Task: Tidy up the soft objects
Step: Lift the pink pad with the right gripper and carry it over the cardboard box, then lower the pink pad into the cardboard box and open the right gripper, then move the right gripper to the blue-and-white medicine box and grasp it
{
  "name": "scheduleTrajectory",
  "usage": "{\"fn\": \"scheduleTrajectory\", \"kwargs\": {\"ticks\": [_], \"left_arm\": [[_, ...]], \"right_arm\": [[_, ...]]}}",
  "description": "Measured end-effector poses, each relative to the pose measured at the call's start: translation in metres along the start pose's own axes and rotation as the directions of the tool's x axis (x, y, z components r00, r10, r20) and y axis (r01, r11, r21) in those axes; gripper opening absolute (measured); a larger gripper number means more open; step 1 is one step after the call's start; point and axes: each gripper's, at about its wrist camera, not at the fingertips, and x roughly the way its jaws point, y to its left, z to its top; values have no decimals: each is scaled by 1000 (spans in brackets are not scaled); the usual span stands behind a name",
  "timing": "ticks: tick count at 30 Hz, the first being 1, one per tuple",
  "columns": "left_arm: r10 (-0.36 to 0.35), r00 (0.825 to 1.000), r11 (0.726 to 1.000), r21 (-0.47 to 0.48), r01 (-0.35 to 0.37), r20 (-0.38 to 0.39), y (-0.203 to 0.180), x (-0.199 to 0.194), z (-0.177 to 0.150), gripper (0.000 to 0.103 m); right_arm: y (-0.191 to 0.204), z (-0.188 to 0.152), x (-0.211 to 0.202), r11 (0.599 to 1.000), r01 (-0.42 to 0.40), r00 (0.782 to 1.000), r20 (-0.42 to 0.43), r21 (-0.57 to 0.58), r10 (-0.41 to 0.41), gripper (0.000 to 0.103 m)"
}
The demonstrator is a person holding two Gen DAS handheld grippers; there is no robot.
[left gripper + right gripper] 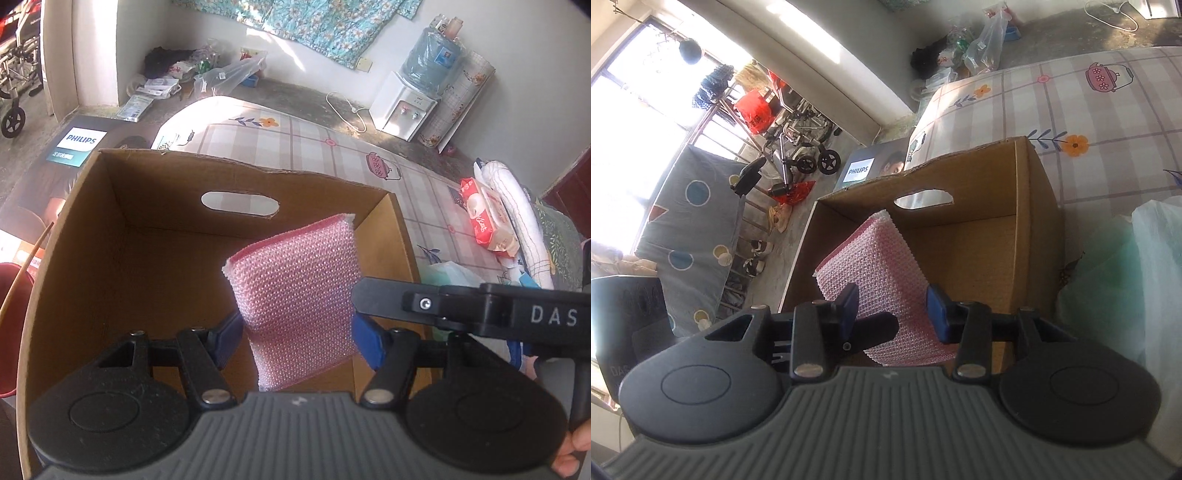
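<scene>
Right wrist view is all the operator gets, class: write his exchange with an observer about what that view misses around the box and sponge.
Operator: What lies on the bed beyond the cardboard box?
Observer: A red wipes pack.
Operator: Anything next to it?
Observer: A white folded cloth, alongside the pack.
Operator: Is the left gripper on the pink sponge?
Observer: Yes, both blue pads press its edges.

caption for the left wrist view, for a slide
Left gripper holds a pink sponge above an open cardboard box.
</scene>
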Motion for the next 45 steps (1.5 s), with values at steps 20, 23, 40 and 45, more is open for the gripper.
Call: {"fn": "scheduleTrajectory", "kwargs": {"ticks": [20,23,40,45], "left_arm": [[132,975,987,-62,-145,-180,28,88,32,50],[117,980,992,-36,-125,-163,19,92,36,49],[62,994,995,-77,-69,-94,-14,98,29,69],[84,996,993,-84,-85,-19,-13,61,25,74]], "right_arm": [[-44,-3,-77,995,-90,981,168,-34,95,42],[-54,-8,-80,995,-95,980,172,-14,96,42],[-96,-67,-111,996,-31,972,235,86,10,42],[-108,-100,-135,994,0,959,280,108,-30,43]]}}
